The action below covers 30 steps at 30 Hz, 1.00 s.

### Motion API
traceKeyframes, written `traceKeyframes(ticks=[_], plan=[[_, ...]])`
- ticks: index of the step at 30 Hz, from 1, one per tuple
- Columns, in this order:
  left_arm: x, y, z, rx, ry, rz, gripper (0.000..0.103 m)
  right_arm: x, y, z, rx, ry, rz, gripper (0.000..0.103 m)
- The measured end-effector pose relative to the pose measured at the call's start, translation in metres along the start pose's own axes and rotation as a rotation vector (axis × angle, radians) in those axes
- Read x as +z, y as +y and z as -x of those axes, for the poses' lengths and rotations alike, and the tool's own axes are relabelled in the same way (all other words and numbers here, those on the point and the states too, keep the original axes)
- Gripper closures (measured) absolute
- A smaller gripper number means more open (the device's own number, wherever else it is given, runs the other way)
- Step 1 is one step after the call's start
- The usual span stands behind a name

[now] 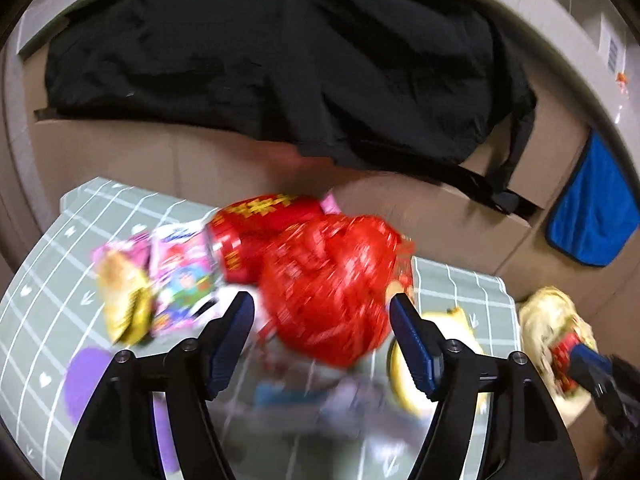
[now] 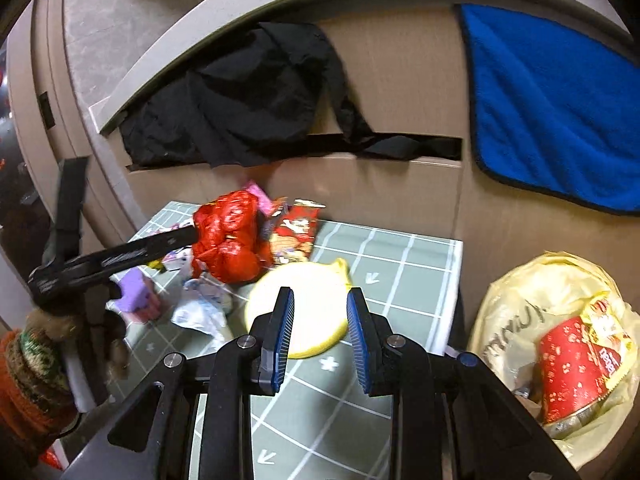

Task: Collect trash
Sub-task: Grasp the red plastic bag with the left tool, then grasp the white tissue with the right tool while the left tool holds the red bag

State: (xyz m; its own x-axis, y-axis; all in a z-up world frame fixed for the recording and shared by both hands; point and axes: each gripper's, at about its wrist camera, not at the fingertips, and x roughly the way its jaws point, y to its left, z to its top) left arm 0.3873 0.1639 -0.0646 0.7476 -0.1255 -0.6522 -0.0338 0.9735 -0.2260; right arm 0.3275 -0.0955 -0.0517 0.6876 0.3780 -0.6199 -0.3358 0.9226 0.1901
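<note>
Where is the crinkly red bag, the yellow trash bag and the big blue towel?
red bag (image 2: 228, 240): right wrist view, on its crumpled middle.
yellow trash bag (image 2: 516, 304): right wrist view, on its front wall, by the printed letters.
blue towel (image 2: 548, 108): right wrist view, on the middle of the hanging cloth.

black garment (image 2: 248, 104) draped over cardboard box (image 2: 400, 184) | blue towel (image 2: 552, 108) hanging | green grid tablecloth (image 2: 392, 264)

The red bag (image 2: 228, 240) is thin, crinkled, glossy plastic. The snack wrappers (image 1: 180, 276) beside it look like shiny foil. A smooth checked cloth (image 2: 360, 392) covers the bench. The blue towel (image 2: 552, 108) is fluffy and matt; the cardboard boxes (image 2: 400, 196) are dull brown; the yellowish trash bag (image 2: 520, 300) is translucent film.
</note>
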Motion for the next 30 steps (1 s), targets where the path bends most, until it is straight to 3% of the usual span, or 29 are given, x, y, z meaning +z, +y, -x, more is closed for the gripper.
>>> traceKeyframes(ticks=[6,8,9,10,17,22,26,30], plan=[[0.011,-0.011,-0.052,0.061,0.083,-0.018,0.029,-0.006,-0.023,0.001,-0.025,-0.002,-0.029,0.077],[0.013,-0.008,-0.048,0.055,0.086,0.012,0.038,-0.008,-0.027,0.001,-0.031,-0.001,-0.029,0.077],[0.014,-0.007,-0.045,0.045,0.081,0.022,0.05,-0.008,-0.028,0.001,-0.03,0.001,-0.031,0.077],[0.017,-0.007,-0.036,0.031,0.064,0.025,0.061,-0.008,-0.028,0.001,-0.024,0.003,-0.034,0.077],[0.019,0.02,0.065,-0.025,-0.108,0.024,0.063,0.003,0.005,-0.001,0.077,-0.005,0.025,0.077],[0.001,0.053,0.128,0.018,-0.187,0.038,0.063,0.01,0.062,-0.013,0.15,0.006,0.151,0.077],[-0.017,0.085,0.15,0.056,-0.194,0.082,0.063,0.011,0.104,-0.031,0.226,0.034,0.246,0.075],[-0.044,0.11,0.164,0.067,-0.174,0.141,0.063,0.012,0.132,-0.057,0.245,0.078,0.318,0.073]])
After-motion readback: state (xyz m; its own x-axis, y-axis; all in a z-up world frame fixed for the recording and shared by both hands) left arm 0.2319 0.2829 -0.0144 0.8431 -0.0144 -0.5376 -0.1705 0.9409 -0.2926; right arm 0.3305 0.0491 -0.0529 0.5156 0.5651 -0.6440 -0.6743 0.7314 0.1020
